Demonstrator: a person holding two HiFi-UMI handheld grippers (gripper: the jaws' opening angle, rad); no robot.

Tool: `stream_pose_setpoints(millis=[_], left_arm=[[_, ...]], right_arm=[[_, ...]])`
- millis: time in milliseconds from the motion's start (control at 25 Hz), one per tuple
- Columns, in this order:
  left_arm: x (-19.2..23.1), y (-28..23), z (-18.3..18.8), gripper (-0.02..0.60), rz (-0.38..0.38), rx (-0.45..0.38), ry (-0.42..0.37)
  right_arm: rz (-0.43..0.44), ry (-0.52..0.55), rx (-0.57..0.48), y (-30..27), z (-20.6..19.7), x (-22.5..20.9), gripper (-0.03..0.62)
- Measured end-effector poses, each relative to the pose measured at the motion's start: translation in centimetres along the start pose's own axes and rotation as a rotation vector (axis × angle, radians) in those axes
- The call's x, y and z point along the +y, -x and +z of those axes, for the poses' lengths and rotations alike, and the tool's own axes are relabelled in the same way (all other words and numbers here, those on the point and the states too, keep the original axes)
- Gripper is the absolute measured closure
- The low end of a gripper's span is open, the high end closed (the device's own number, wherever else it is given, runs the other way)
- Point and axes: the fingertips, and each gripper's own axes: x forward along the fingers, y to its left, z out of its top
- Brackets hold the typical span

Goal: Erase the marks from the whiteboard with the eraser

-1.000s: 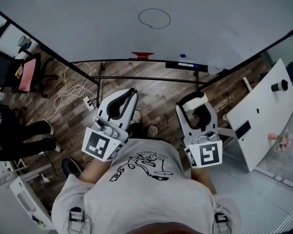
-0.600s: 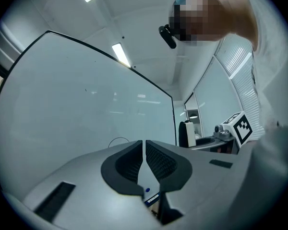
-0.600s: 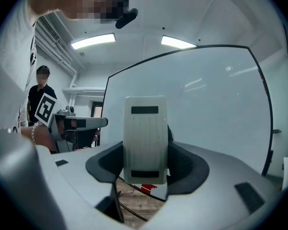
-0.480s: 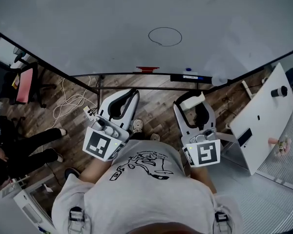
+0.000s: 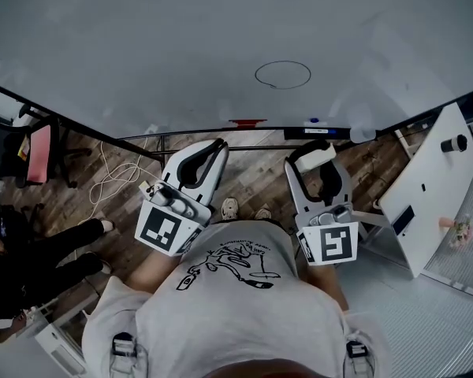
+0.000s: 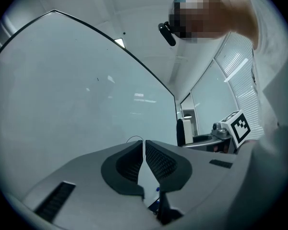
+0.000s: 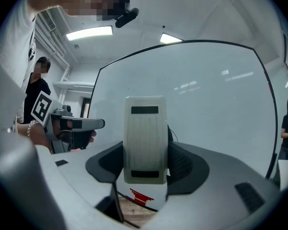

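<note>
Tongs of right gripper (image 7: 145, 164) clamp cream, ribbed eraser (image 7: 144, 128).

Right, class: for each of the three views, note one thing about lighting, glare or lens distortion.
Head view: fisheye bows the edges of the whiteboard into curves; soft, even light. Left gripper view: black circular vignette, faint lamp reflections on the board. Right gripper view: same vignette, bright ceiling strip light, eraser sharp.
</note>
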Motion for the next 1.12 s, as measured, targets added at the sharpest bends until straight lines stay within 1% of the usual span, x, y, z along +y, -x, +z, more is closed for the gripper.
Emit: stream_pose_setpoints(millis=[120, 320, 520, 840, 1120], left_arm=[[0.6, -0.2, 0.3, 0.548, 0.003, -0.007, -0.001], [1.0, -0.4, 0.3, 0.549, 0.004, -0.011, 0.005], [1.2, -0.4, 0.6, 0.549, 0.002, -0.016, -0.003], [1.6, -0.3, 0.7, 0.549, 0.008, -0.015, -0.010], [2.0, -0.1, 0.7, 0.549, 0.012, -0.017, -0.009]], right_arm=[[-0.006, 0.023, 0.003, -0.6, 0.2, -0.1, 0.335], [-0.032, 0.095, 0.016, -2.2, 0.6, -1.1, 0.335], [-0.071, 0.180, 0.028, -4.9, 1.1, -2.3, 0.335], [-0.104, 0.265, 0.033, -9.6, 1.9, -3.9, 0.335], [-0.118, 0.290, 0.047, -12.3, 2.0, -4.7, 0.335]])
